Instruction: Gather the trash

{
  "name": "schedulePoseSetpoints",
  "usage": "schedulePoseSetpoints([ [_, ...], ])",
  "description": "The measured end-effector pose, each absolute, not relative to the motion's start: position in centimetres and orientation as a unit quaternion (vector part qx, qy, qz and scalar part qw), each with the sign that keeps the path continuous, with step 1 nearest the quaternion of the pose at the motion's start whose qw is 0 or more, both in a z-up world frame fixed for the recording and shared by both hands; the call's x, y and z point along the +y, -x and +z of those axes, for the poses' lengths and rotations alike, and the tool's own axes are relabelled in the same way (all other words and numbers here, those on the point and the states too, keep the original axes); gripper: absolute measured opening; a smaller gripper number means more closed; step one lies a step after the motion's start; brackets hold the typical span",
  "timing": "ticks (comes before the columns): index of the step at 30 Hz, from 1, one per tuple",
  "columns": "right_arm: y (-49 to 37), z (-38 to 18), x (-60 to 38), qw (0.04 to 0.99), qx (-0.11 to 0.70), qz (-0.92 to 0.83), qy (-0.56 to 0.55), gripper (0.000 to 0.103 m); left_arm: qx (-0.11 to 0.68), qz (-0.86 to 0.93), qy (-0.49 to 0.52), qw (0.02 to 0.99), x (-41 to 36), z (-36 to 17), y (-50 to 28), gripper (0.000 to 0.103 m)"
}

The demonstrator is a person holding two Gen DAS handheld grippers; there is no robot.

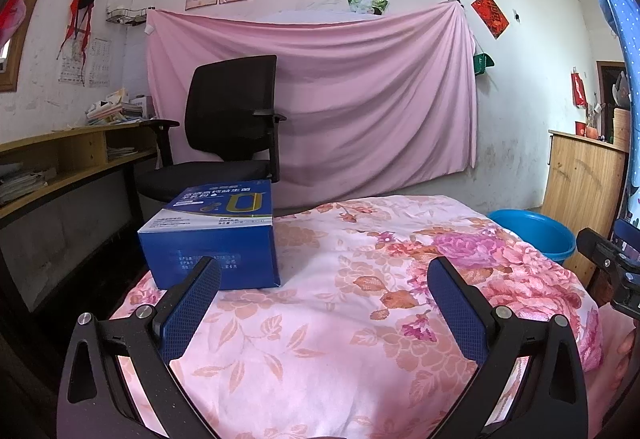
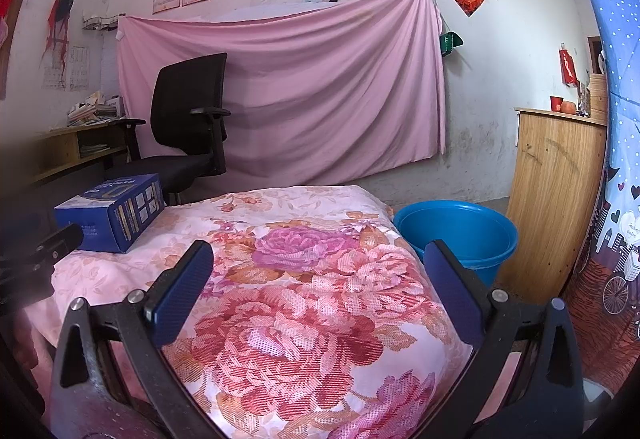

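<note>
Nearest us, the left tool (image 1: 324, 281) hangs with its blue-padded fingers spread wide and empty over the pink floral quilted cloth (image 1: 340, 319) that covers the table. The right tool (image 2: 319, 271) is just as wide and holds nothing. The task's thing, as we judge it, is the blue printed cardboard box (image 1: 212, 235), which lies flat on the cloth just ahead of the left tool's left finger, at the table's left edge. The round blue plastic bucket (image 2: 460, 235) stands on the floor past the far right corner, well apart from the box.

We see three risks. The box looks wide for the opening, so a pinch may slip. A push could tip it off the left edge. The soft cloth may bunch and drag along.
</note>
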State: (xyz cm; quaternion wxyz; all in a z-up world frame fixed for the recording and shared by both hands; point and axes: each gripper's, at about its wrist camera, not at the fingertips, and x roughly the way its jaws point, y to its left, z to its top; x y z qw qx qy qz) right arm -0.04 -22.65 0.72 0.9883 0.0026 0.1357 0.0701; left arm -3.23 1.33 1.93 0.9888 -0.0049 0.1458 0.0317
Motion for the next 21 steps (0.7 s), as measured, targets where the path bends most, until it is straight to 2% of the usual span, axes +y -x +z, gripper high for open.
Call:
schedulePoseSetpoints([
  [21,-0.29,0.87,-23.19,0.987,0.141,0.077,-0.006,0.103,0.144,0.034,0.013,0.989,1.52,1.73,3.35,0.101],
])
